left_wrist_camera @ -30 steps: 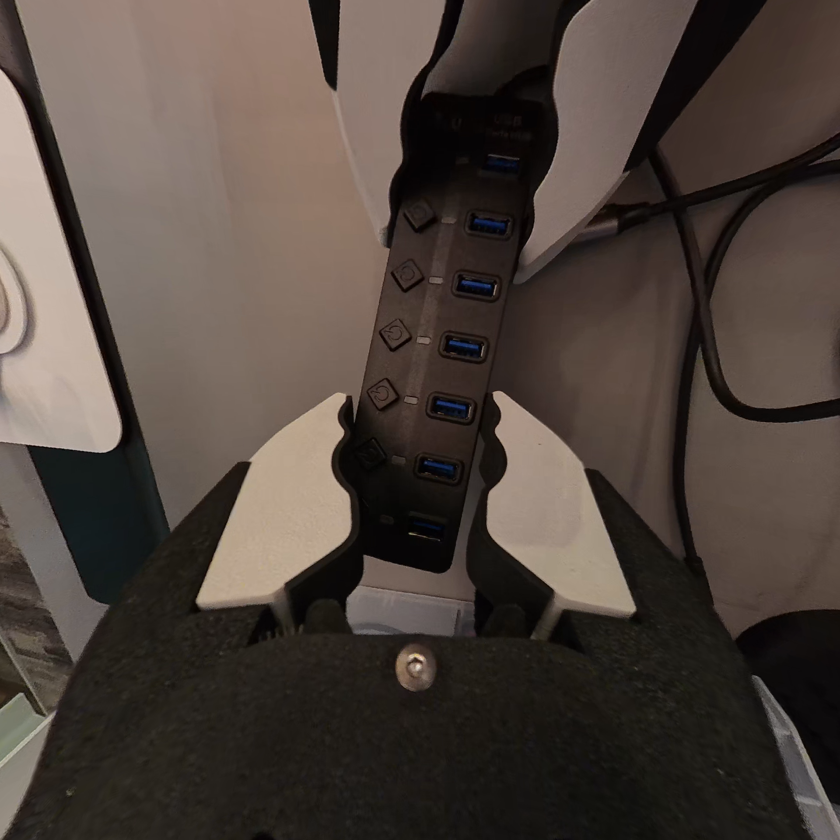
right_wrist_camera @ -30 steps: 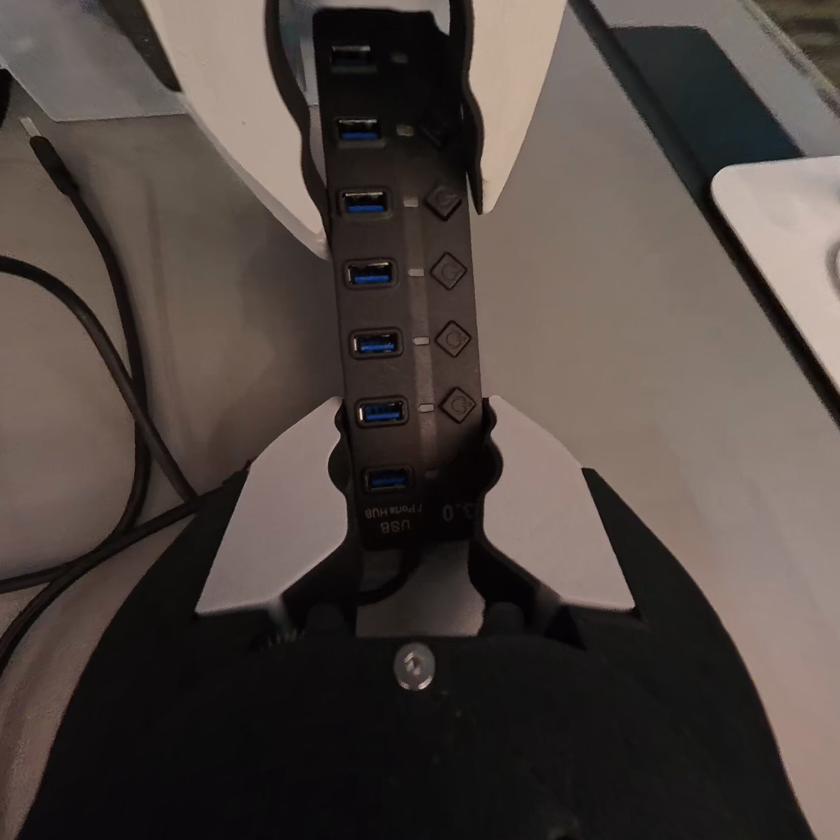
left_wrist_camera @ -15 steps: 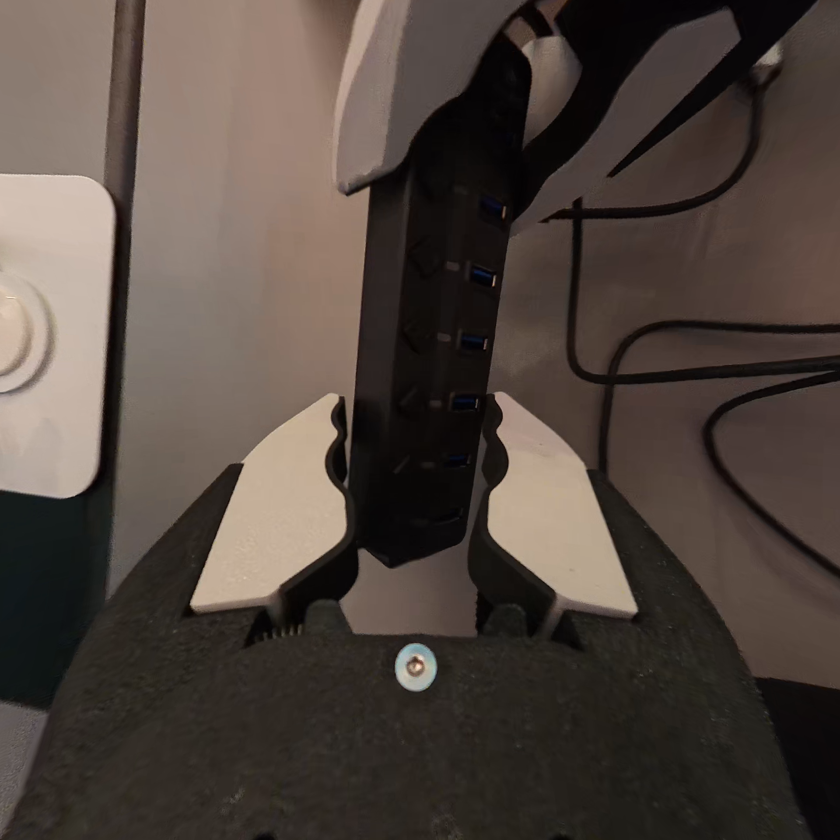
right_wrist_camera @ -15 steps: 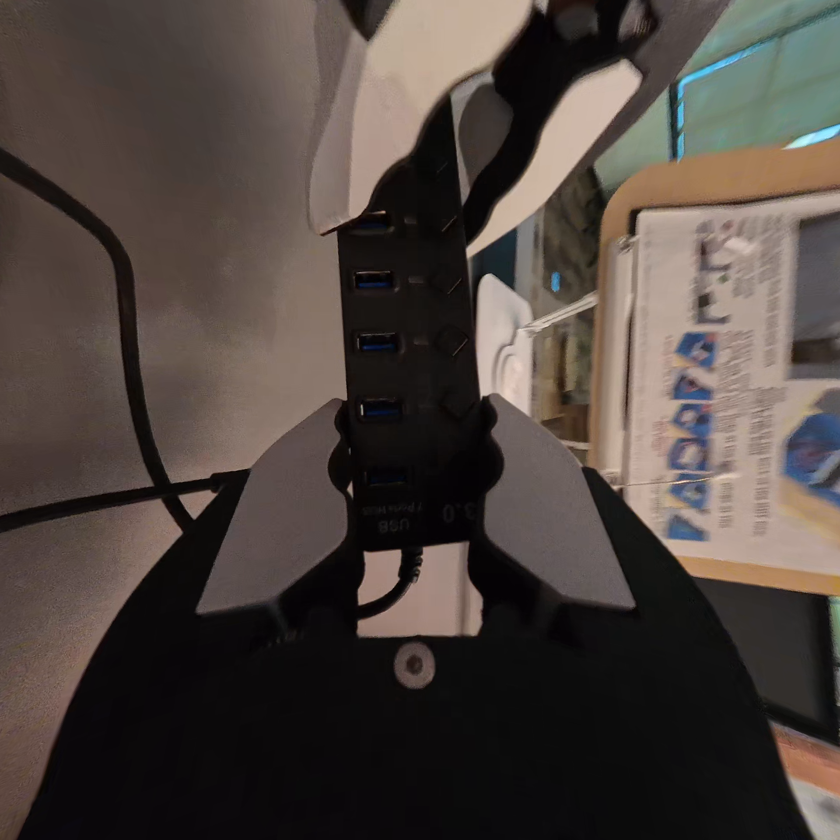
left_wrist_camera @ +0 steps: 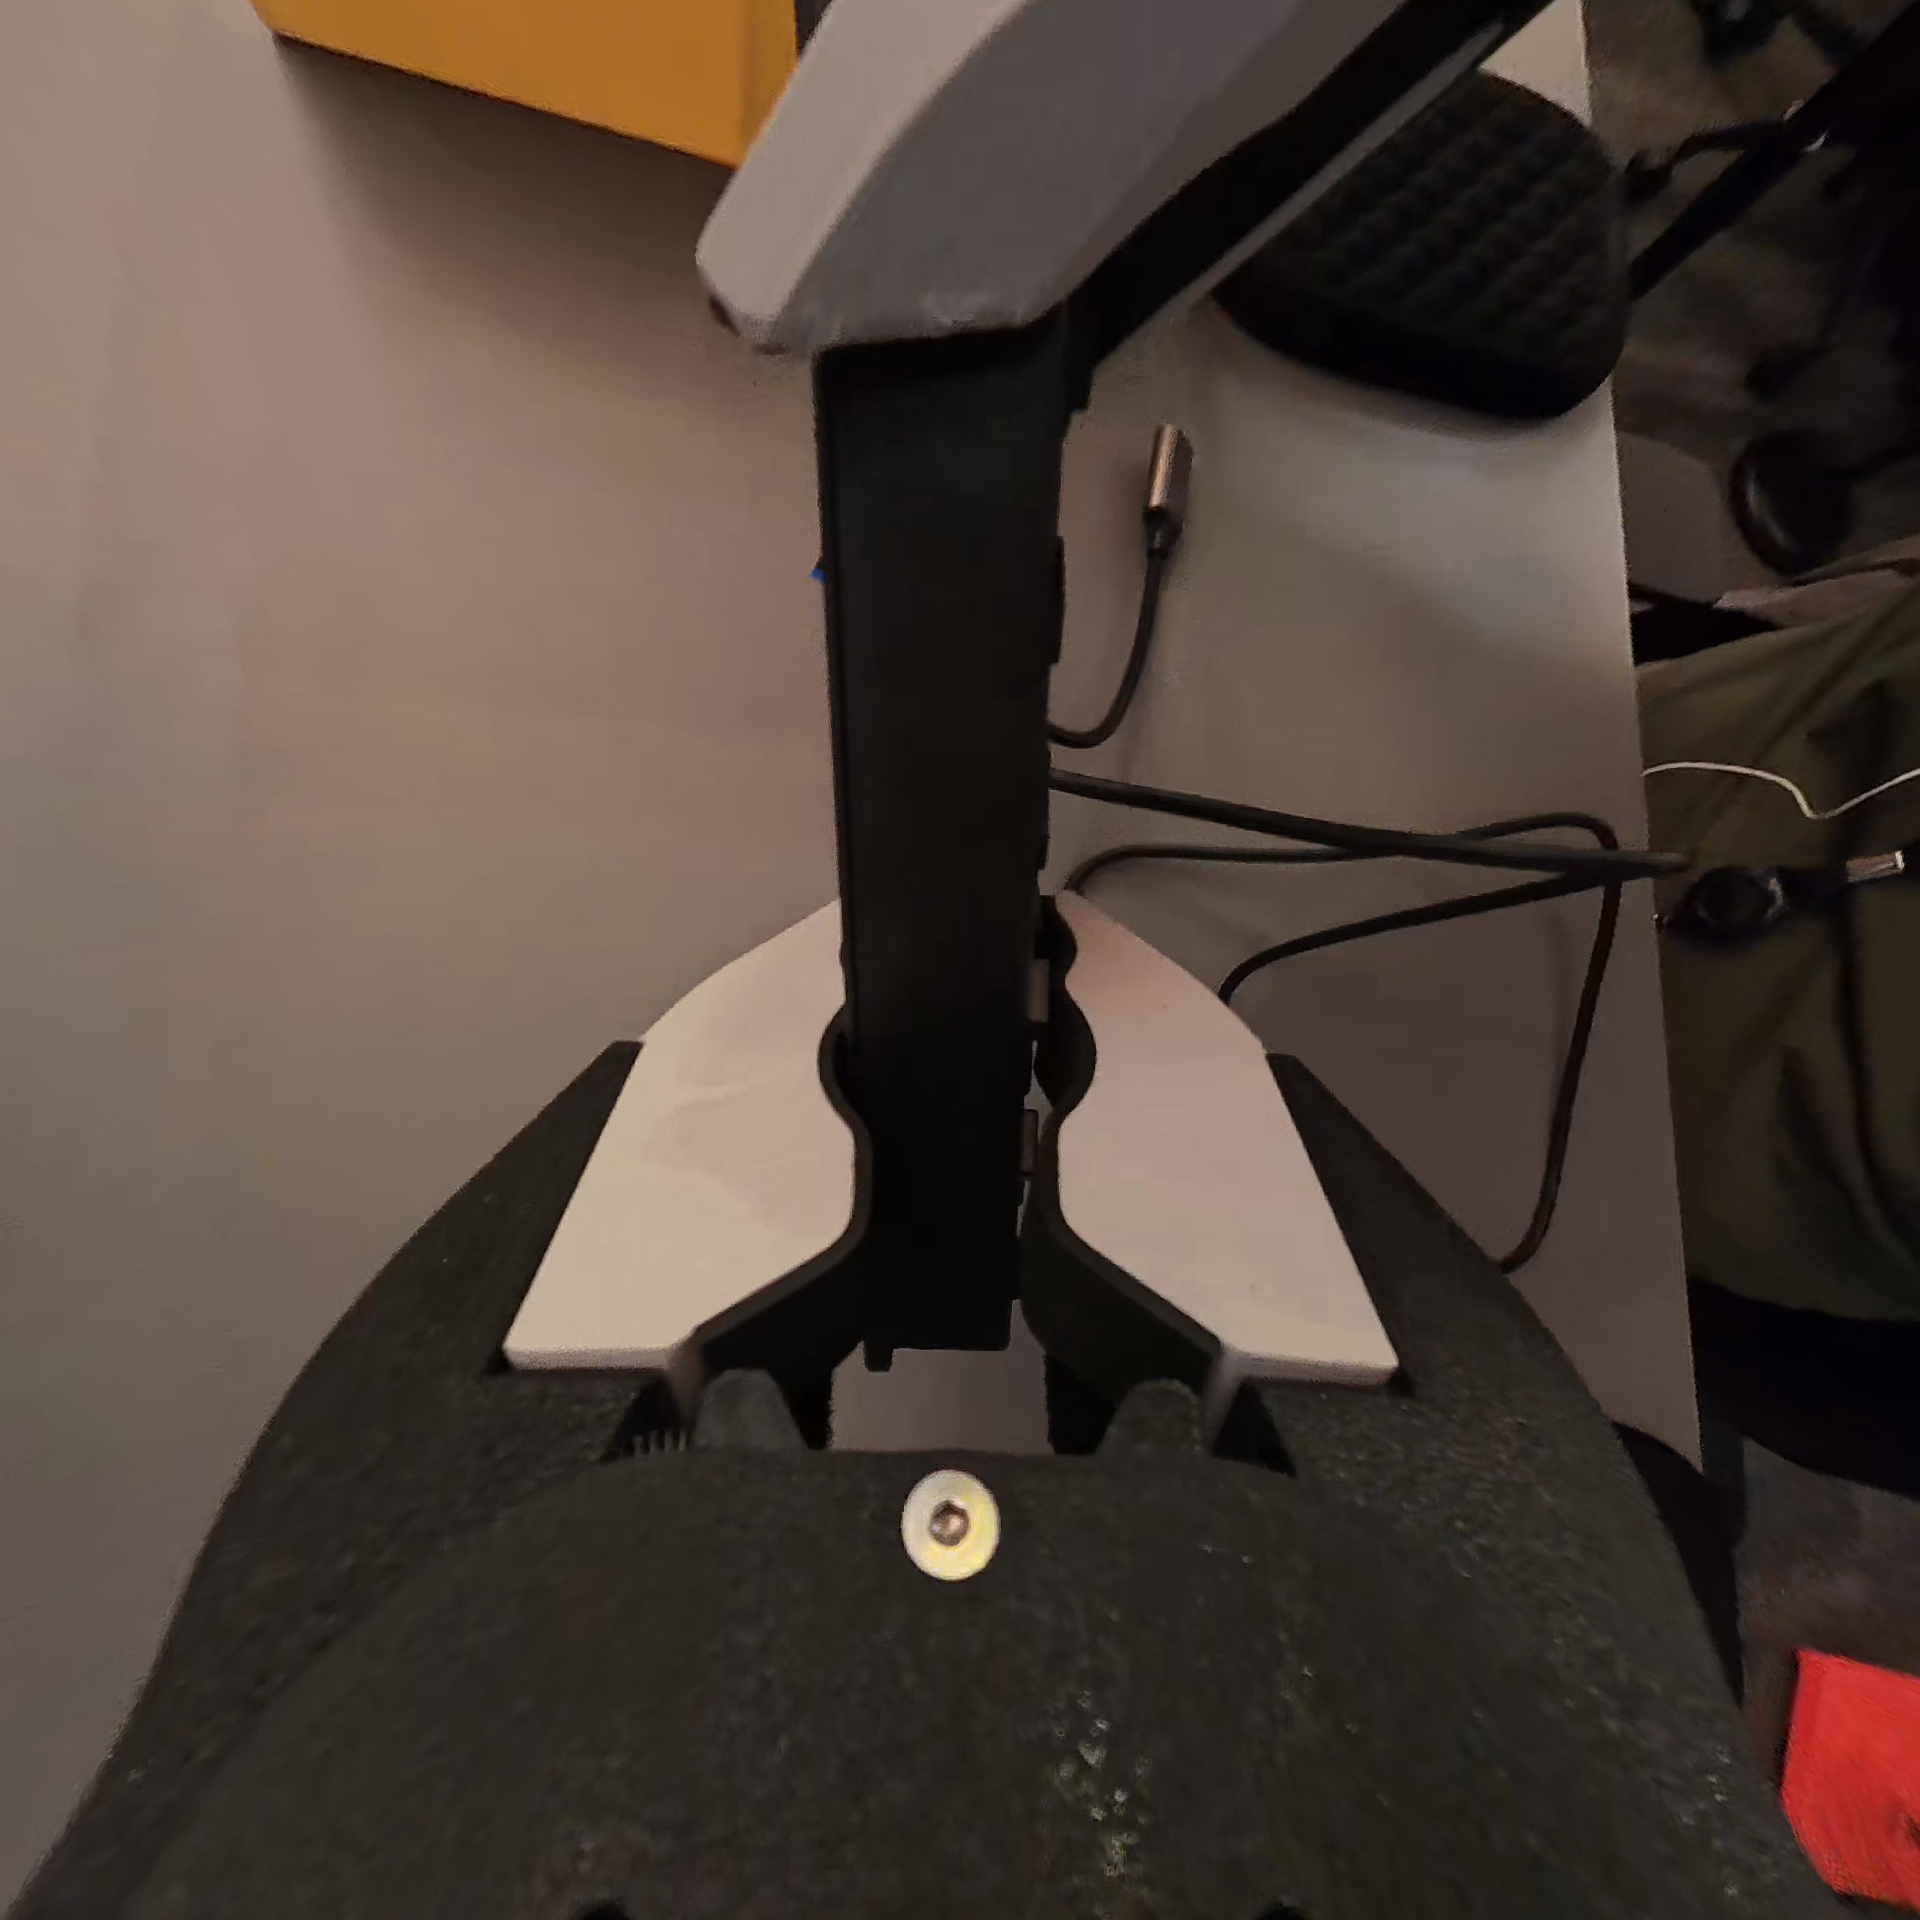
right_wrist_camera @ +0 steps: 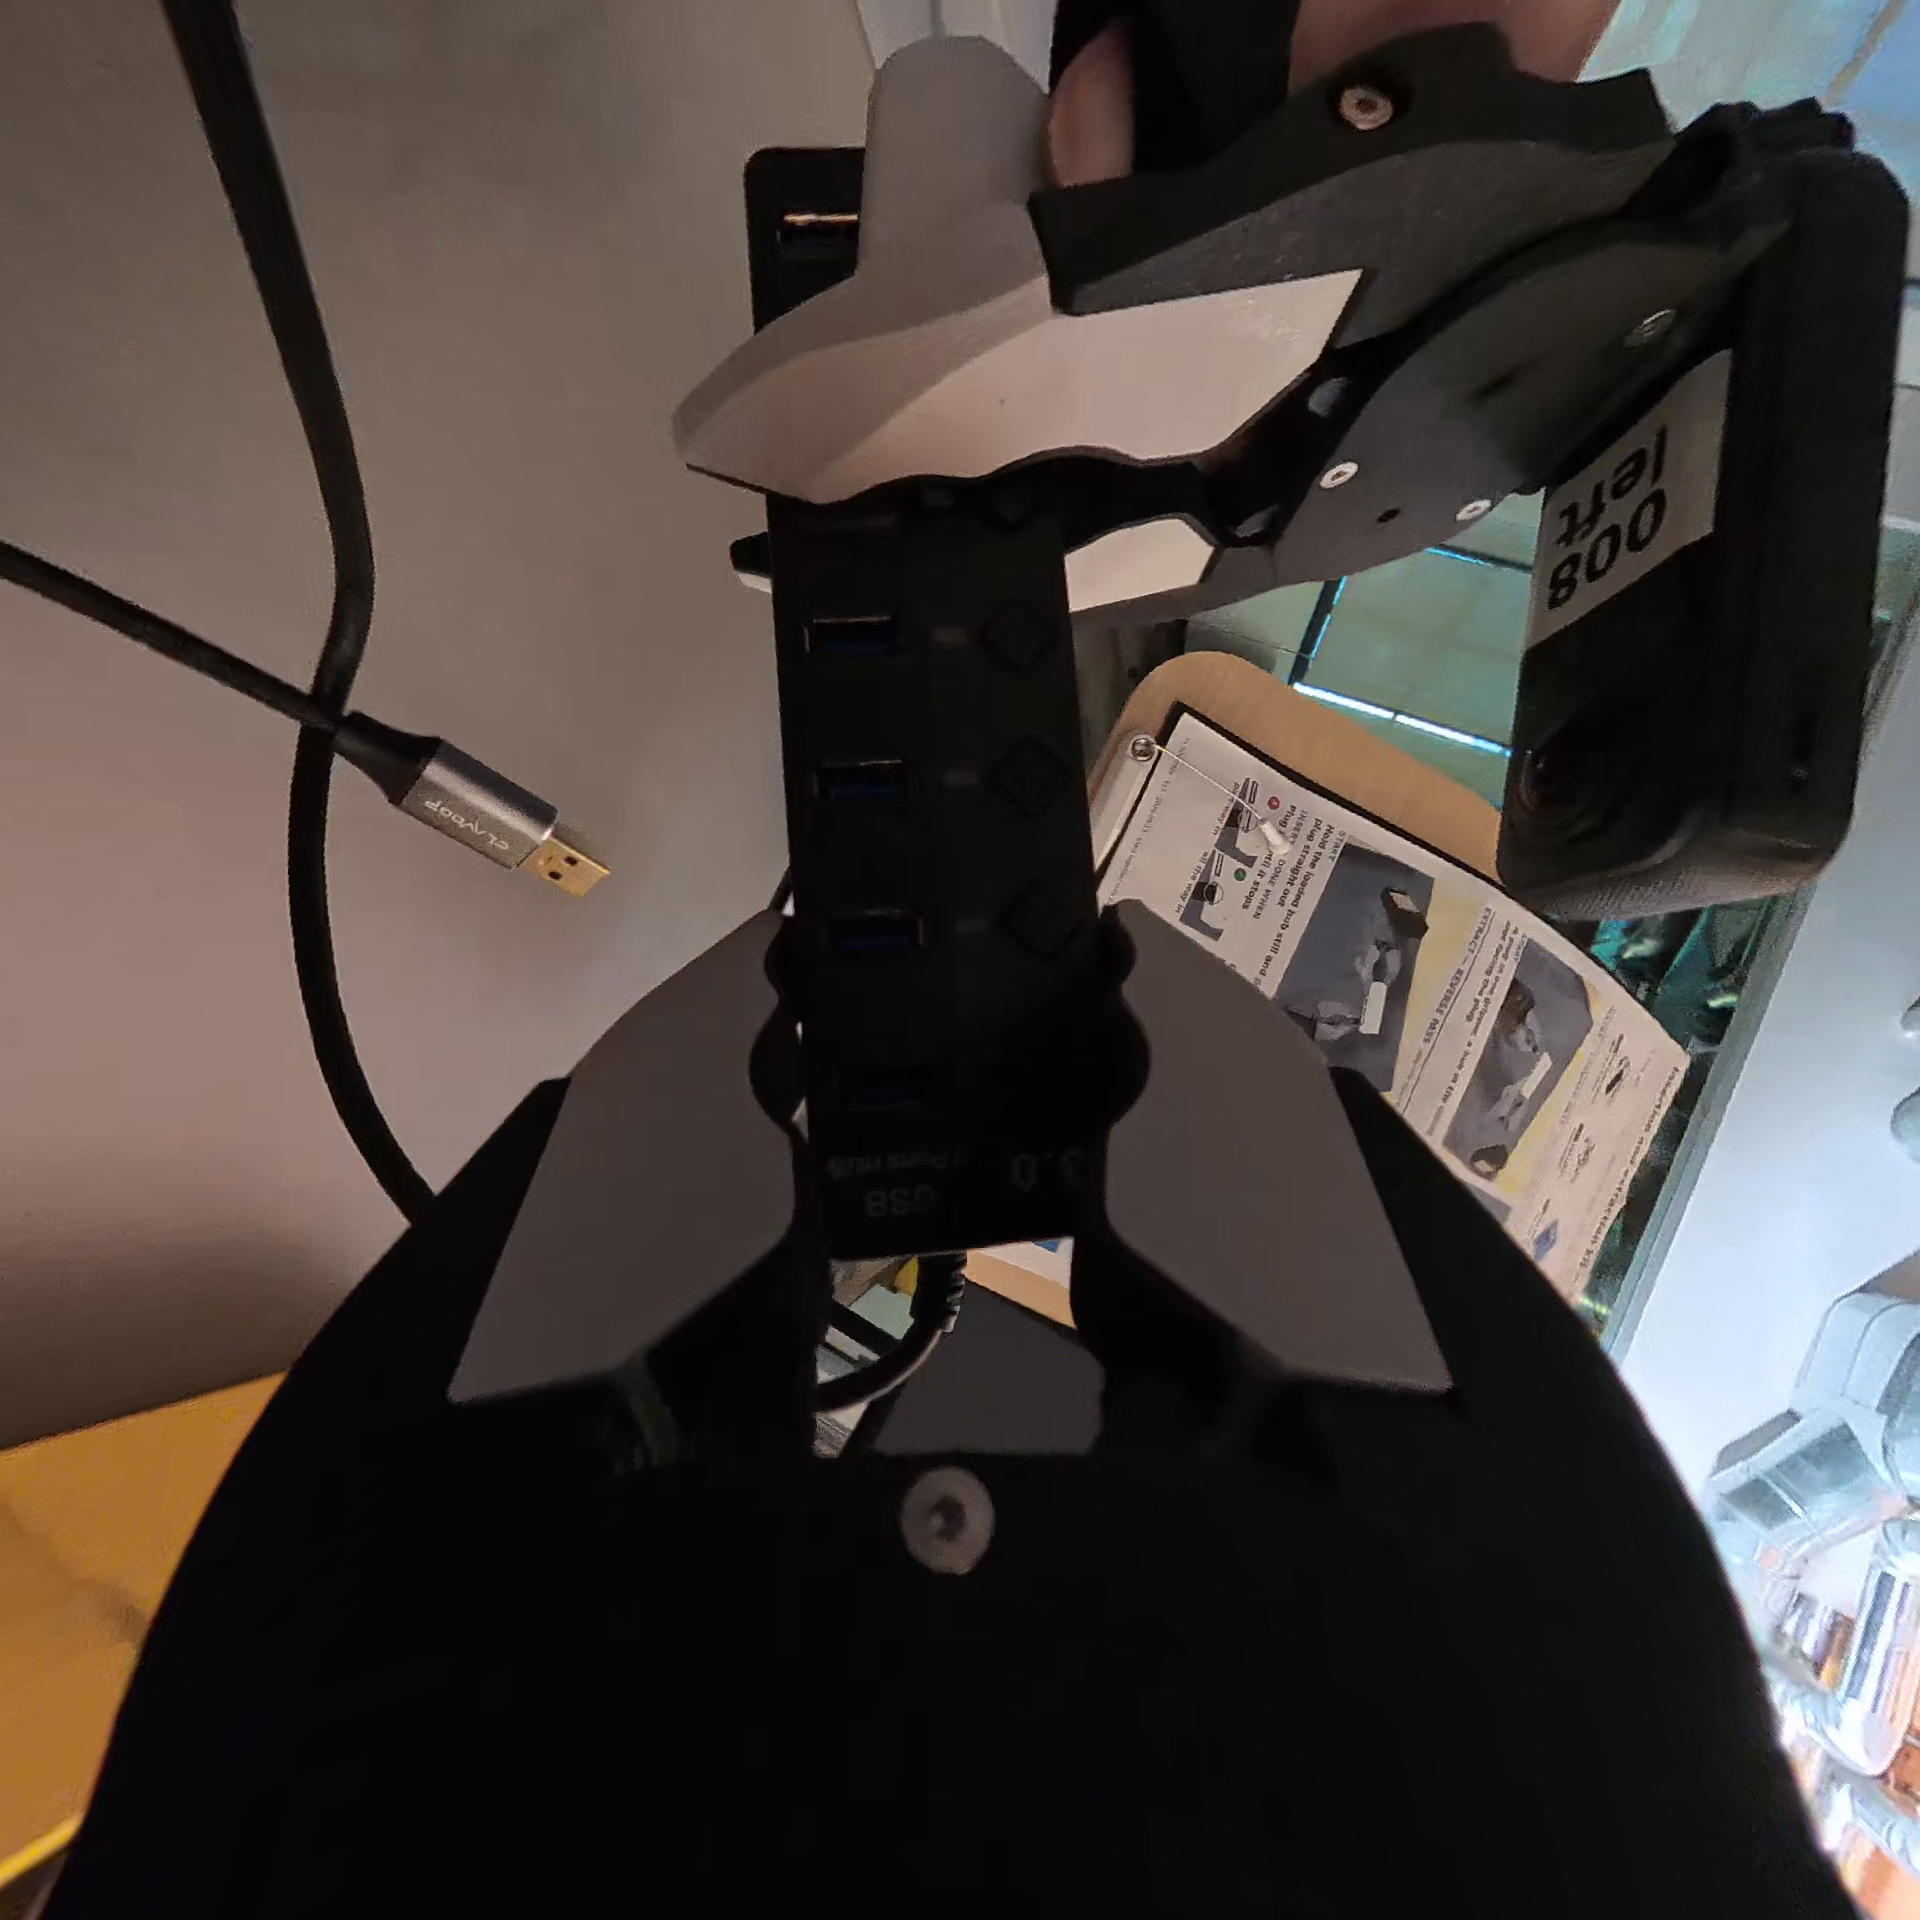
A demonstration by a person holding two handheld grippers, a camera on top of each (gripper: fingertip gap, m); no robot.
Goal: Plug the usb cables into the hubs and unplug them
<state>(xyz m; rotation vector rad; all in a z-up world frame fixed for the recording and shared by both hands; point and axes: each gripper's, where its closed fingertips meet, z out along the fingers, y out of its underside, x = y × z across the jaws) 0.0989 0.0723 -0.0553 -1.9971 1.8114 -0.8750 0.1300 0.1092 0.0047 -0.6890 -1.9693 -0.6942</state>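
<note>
Left wrist view: left claw (left_wrist_camera: 940, 1049) clenched on the near end of the hub (left_wrist_camera: 935, 779), which runs straight ahead, lifted off the tabletop (left_wrist_camera: 364, 623). Hub is turned edge-on; only its dark back and side show. Far end sits between the fingers of the right claw (left_wrist_camera: 940, 312), clamped on it too. Thin black cables (left_wrist_camera: 1351, 831) loop on the tabletop right of the hub, trailing off its right edge. One grey plug (left_wrist_camera: 1166, 468) lies just right of the hub, unplugged. Yellow box (left_wrist_camera: 540, 62) at the far left corner. Olive cloth (left_wrist_camera: 1787, 935) past the right edge; red object (left_wrist_camera: 1860, 1787) at lower right.

Right wrist view: right claw (right_wrist_camera: 951, 997) closed on the hub's (right_wrist_camera: 935, 790) labelled end, port face toward the camera. Blue ports (right_wrist_camera: 852, 634) all show empty. Left claw (right_wrist_camera: 935, 416) crosses the hub near its far end, one port showing beyond it. Grey-shelled USB plug (right_wrist_camera: 488, 826) with gold tip lies left of the hub, on a braided cable (right_wrist_camera: 177, 644), apart from it. Printed sheet (right_wrist_camera: 1403, 966) on a board stands to the right.
</note>
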